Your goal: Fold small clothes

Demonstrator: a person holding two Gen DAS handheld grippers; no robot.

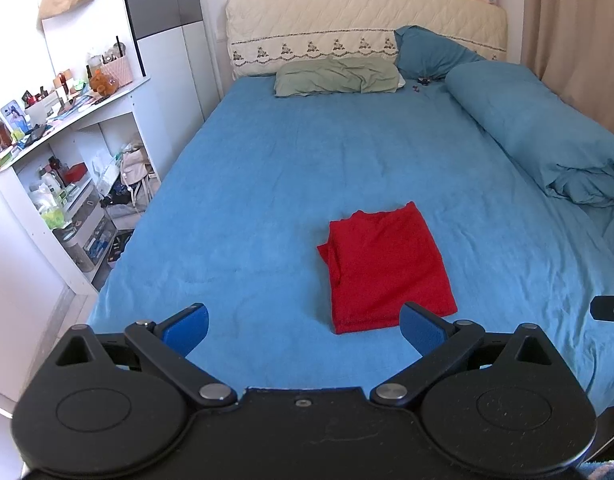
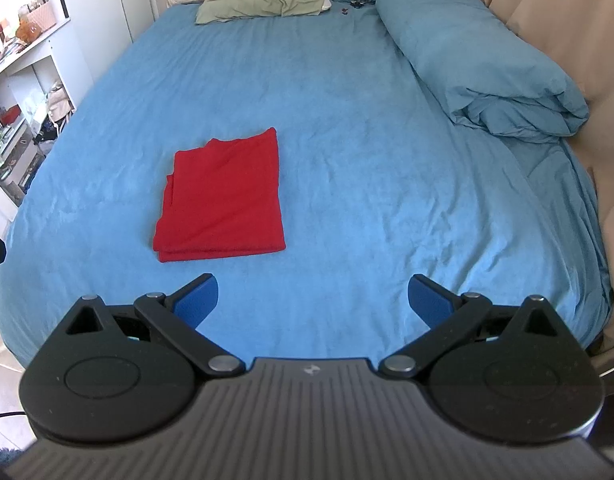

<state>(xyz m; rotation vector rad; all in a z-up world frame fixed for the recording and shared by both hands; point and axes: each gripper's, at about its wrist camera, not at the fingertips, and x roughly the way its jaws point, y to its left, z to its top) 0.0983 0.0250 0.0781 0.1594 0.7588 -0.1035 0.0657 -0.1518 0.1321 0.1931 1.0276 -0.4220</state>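
Observation:
A red garment (image 1: pixel 387 268) lies folded into a neat rectangle on the blue bed sheet (image 1: pixel 267 184). It also shows in the right wrist view (image 2: pixel 223 200), left of centre. My left gripper (image 1: pixel 303 326) is open and empty, held above the bed's near edge, just short of the garment. My right gripper (image 2: pixel 313 298) is open and empty too, to the right of the garment and nearer than it. A part of the right gripper (image 1: pixel 611 312) shows at the right edge of the left wrist view.
A rolled blue duvet (image 2: pixel 479 64) lies along the right side of the bed. A green pillow (image 1: pixel 335 76) and a blue pillow (image 1: pixel 431 54) lie at the headboard. White cluttered shelves (image 1: pixel 67 184) stand left of the bed. A beige curtain (image 2: pixel 547 20) hangs at right.

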